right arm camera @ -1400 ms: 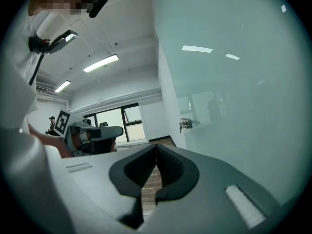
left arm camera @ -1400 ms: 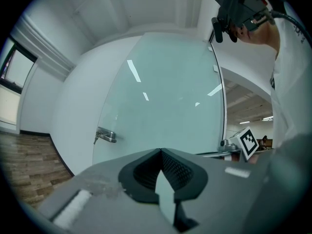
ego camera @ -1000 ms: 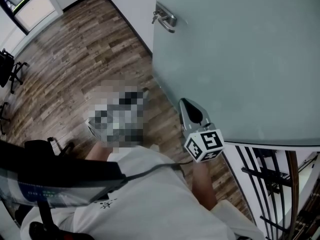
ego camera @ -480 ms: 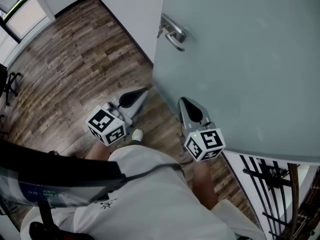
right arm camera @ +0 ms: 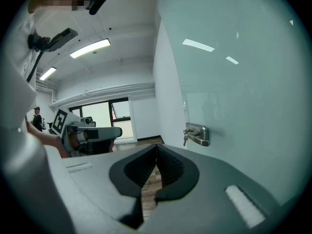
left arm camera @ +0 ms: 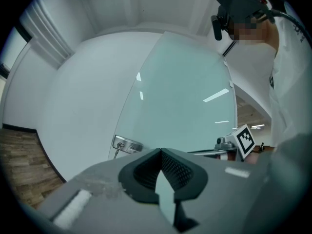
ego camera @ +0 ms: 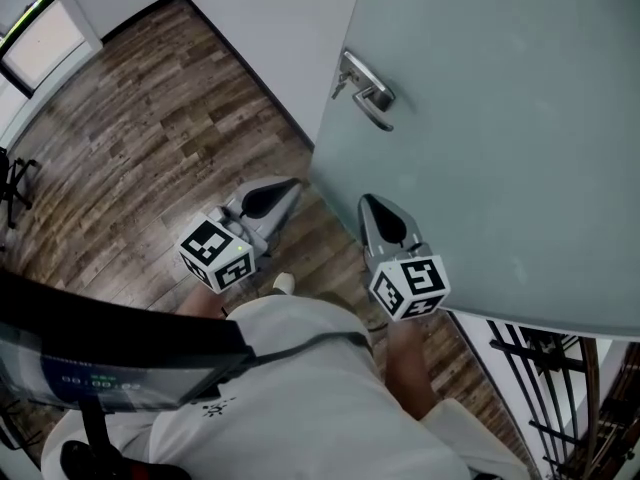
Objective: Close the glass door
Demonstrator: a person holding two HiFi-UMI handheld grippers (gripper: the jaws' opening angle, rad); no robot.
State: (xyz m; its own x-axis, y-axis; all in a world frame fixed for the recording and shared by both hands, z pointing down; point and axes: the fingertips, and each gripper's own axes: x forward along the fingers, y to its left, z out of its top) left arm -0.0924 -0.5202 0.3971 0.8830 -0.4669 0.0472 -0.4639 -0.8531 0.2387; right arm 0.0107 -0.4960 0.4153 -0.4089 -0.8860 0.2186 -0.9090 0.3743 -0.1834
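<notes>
The frosted glass door [ego camera: 500, 148] fills the right of the head view, with its metal lever handle [ego camera: 367, 91] near its left edge. My right gripper [ego camera: 366, 201] is shut and empty, its tip close by the door's face below the handle; contact cannot be told. My left gripper [ego camera: 293, 182] is shut and empty too, over the wooden floor just left of the door's edge. In the left gripper view the door [left arm camera: 180, 96] and handle [left arm camera: 126, 145] lie ahead of the left gripper [left arm camera: 160, 150]. From the right gripper [right arm camera: 156, 145], the door [right arm camera: 243, 82] runs along the right with its handle [right arm camera: 197, 134].
A white wall [ego camera: 270, 28] stands behind the door's edge. Wood-plank floor [ego camera: 150, 158] spreads to the left, with a black chair [ego camera: 15, 178] at the far left edge. A black metal railing [ego camera: 540, 368] stands at the bottom right. The person's white shirt [ego camera: 300, 398] covers the lower part of the head view.
The door's handle and edge have slid down and to the right in the head view, nearer both grippers. The two grippers keep their places in the view and stay shut.
</notes>
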